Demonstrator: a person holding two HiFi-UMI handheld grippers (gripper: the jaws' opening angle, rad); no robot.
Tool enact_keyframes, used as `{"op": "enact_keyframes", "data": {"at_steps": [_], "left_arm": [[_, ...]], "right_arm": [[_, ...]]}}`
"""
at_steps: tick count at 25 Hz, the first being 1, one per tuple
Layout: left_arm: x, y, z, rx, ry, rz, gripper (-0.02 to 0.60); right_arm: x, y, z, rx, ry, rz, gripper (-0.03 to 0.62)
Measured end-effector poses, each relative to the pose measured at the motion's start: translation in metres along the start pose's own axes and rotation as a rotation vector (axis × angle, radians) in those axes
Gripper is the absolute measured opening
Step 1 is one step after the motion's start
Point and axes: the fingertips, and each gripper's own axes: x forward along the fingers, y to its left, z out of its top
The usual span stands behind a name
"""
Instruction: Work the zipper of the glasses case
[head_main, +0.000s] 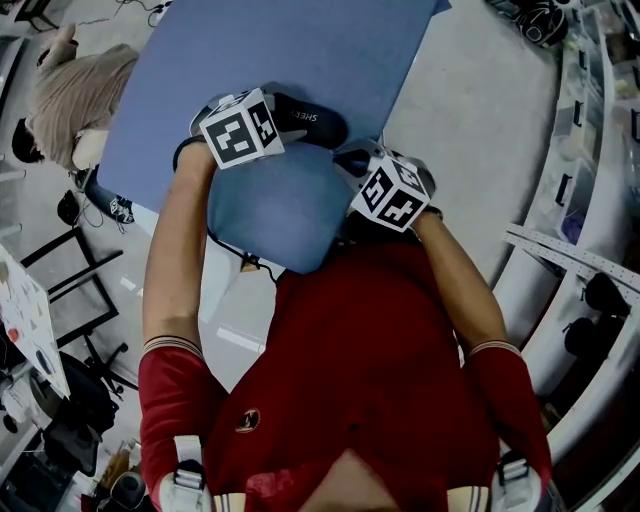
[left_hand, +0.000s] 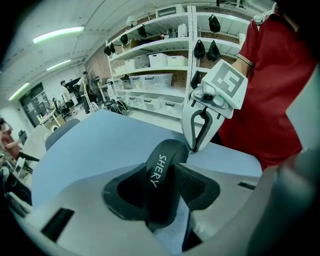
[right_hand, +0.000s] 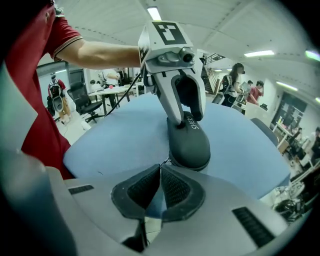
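The left gripper (left_hand: 160, 190) squeezes the glasses case (right_hand: 190, 145) at the counter's (right_hand: 115, 135) near edge. The right gripper (right_hand: 161, 169) is pinched shut on the zipper pull (right_hand: 164, 161). The case looks closed, so I think the zipping has barely started.

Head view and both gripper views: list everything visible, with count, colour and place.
glasses case: one, black with white lettering, over the table's near edge, between the left gripper's jaws
table: one, blue, under the case
shelves: one run, white, beyond the table
bins: several, pale, on the shelves
people: several, colours unclear, far background
left gripper: one, grey with black pads, shut on the case's sides
right gripper: one, grey with black pads, jaws together at the case's near end; a grip on the zipper pull is too small to tell
shirt: one, red, on the person holding both grippers
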Motion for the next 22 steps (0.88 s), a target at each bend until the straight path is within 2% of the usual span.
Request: {"op": "enact_keyframes", "data": {"at_steps": [6, 12, 17, 22], "left_arm": [[0.001, -0.002, -0.002, 0.007, -0.047, 0.013, 0.156], [-0.001, -0.003, -0.004, 0.007, -0.065, 0.040, 0.156], [-0.005, -0.002, -0.004, -0.004, -0.104, 0.099, 0.156], [-0.012, -0.008, -0.001, -0.009, -0.138, 0.163, 0.161]], "right_arm": [[0.006, 0.003, 0.004, 0.107, -0.024, -0.015, 0.012], [0.008, -0.001, -0.001, 0.156, -0.008, -0.046, 0.012], [0.001, -0.016, -0.012, 0.187, 0.004, -0.135, 0.010], [-0.016, -0.026, -0.017, 0.206, -0.010, -0.181, 0.037]]}}
